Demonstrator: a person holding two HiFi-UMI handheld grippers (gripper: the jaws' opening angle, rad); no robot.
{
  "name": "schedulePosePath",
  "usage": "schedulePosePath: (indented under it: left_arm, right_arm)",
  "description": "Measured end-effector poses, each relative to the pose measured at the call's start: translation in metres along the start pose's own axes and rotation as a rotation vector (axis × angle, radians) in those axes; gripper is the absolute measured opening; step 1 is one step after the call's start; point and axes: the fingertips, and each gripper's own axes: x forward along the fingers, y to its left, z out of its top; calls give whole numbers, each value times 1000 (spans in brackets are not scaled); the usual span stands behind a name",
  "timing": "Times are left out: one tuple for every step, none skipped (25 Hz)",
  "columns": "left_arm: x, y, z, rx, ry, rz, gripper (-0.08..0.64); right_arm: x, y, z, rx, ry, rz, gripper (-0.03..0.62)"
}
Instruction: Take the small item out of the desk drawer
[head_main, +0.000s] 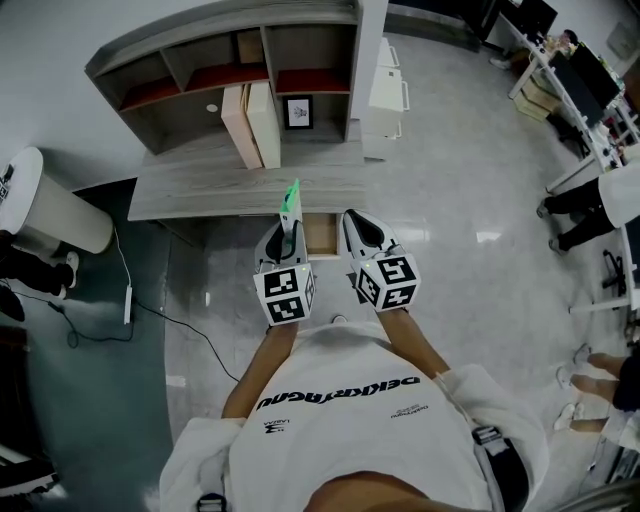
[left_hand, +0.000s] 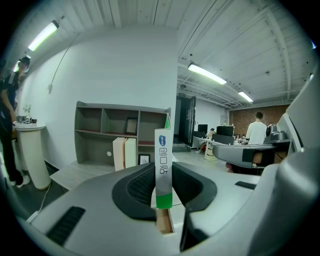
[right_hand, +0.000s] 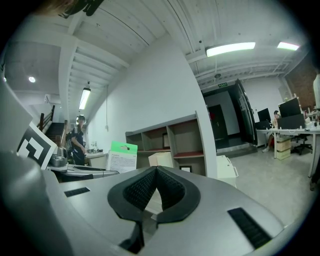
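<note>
A: What is there, nearest first?
B: Two grippers, held out ahead of the person, side by side and roughly level. The left gripper (head_main: 285, 230) has its jaws clamped on one box (left_hand: 163, 165), white and green, standing upright. The right gripper (right_hand: 156, 170) has its jaws closed tip to tip on nothing.
A: And past them?
B: One drawer (head_main: 322, 236), open under the desk (head_main: 200, 185) edge, with the box held up out of it. On the desk stand two cream binders (head_main: 251, 125) and one frame (head_main: 298, 112), below a shelf (head_main: 200, 45).
A: Anything unclear?
B: The grippers cover most of the drawer's inside, the jaws hide the box's sides, and its print is too small to read
</note>
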Motion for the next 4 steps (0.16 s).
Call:
schedulePosePath:
  left_arm:
    - [1, 0, 0, 0, -1, 0, 100]
    - [2, -1, 0, 1, -2, 0, 101]
    - [2, -1, -1, 0, -3, 0, 100]
    - [3, -1, -1, 0, -4, 0, 101]
  right_arm:
    - [0, -1, 0, 2, 0, -1, 31]
    - [0, -3, -1, 4, 0, -3, 31]
    - [0, -4, -2, 6, 1, -4, 31]
    - [0, -5, -3, 7, 2, -5, 31]
